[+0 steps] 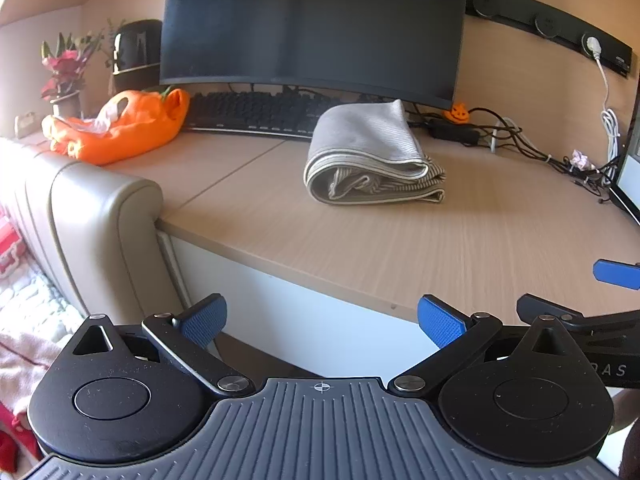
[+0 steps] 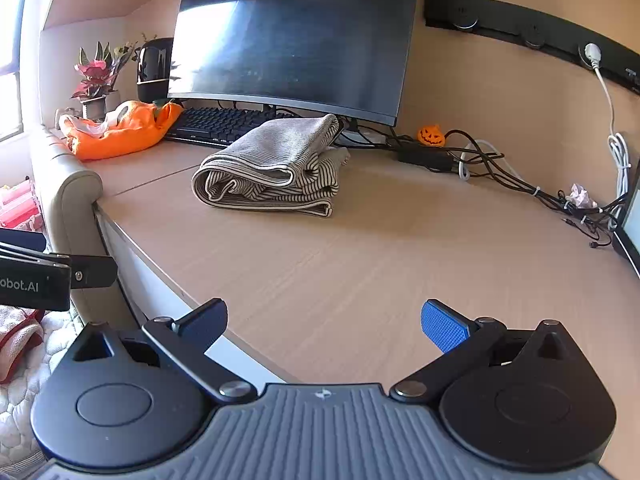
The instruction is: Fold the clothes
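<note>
A folded grey striped garment [image 1: 372, 156] lies on the wooden desk [image 1: 480, 240], in front of the monitor; it also shows in the right wrist view [image 2: 272, 168]. An orange garment [image 1: 120, 128] lies crumpled at the desk's far left, also in the right wrist view [image 2: 120, 132]. My left gripper [image 1: 322, 320] is open and empty, held off the desk's front edge. My right gripper [image 2: 324, 324] is open and empty over the desk's front part, well short of the striped garment.
A curved monitor [image 1: 312, 24] and keyboard [image 1: 256, 114] stand at the back. Cables [image 2: 500, 172], a small pumpkin [image 2: 431, 135] and a power strip [image 2: 520, 28] are at the right. A potted plant [image 2: 96, 80], a padded bed headboard [image 1: 104, 232] and bedding are at the left.
</note>
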`<state>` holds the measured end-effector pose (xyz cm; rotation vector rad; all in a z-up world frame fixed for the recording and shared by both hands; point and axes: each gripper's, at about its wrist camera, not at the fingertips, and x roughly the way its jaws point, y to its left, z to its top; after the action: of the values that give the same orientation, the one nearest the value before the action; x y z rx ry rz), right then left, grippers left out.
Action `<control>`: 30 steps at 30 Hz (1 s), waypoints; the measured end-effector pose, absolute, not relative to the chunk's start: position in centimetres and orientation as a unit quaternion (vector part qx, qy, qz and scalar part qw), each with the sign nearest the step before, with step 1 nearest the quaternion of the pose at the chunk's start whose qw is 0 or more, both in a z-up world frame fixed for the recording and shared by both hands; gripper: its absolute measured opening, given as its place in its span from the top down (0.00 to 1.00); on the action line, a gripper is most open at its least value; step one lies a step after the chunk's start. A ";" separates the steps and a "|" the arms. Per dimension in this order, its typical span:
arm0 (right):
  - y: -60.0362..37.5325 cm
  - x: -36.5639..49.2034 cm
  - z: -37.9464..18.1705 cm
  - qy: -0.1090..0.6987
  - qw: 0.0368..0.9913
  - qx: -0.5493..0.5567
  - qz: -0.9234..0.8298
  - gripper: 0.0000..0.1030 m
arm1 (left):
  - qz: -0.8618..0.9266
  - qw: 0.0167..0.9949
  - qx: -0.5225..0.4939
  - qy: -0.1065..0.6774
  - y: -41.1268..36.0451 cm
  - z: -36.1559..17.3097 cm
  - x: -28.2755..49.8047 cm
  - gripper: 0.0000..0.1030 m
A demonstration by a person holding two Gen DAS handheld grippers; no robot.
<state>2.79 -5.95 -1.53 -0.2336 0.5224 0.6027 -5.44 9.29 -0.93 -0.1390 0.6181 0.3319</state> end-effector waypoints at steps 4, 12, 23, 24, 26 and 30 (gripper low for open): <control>-5.8 2.9 -1.6 0.257 0.914 -0.112 0.294 0.00 | 0.164 0.934 -0.071 0.308 9.6 -1.1 -5.4 0.00; -5.6 3.1 -1.8 0.263 0.912 -0.111 0.294 0.00 | 0.169 0.931 -0.071 0.315 9.5 -1.3 -5.3 0.00; -5.5 3.3 -2.0 0.268 0.911 -0.109 0.295 0.00 | 0.172 0.927 -0.076 0.324 9.6 -1.7 -5.2 0.00; -5.5 3.3 -2.0 0.268 0.910 -0.109 0.295 0.00 | 0.172 0.927 -0.077 0.325 9.6 -1.7 -5.2 0.00; -5.5 3.3 -2.0 0.269 0.910 -0.110 0.295 0.00 | 0.172 0.926 -0.078 0.327 9.6 -1.8 -5.2 0.00; -5.5 3.4 -2.1 0.270 0.910 -0.110 0.295 0.00 | 0.172 0.925 -0.079 0.330 9.5 -1.9 -5.1 0.00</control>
<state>3.36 -5.52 -2.14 -0.2276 0.5577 0.6086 -5.12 9.51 -1.86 -0.1613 0.6769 0.3520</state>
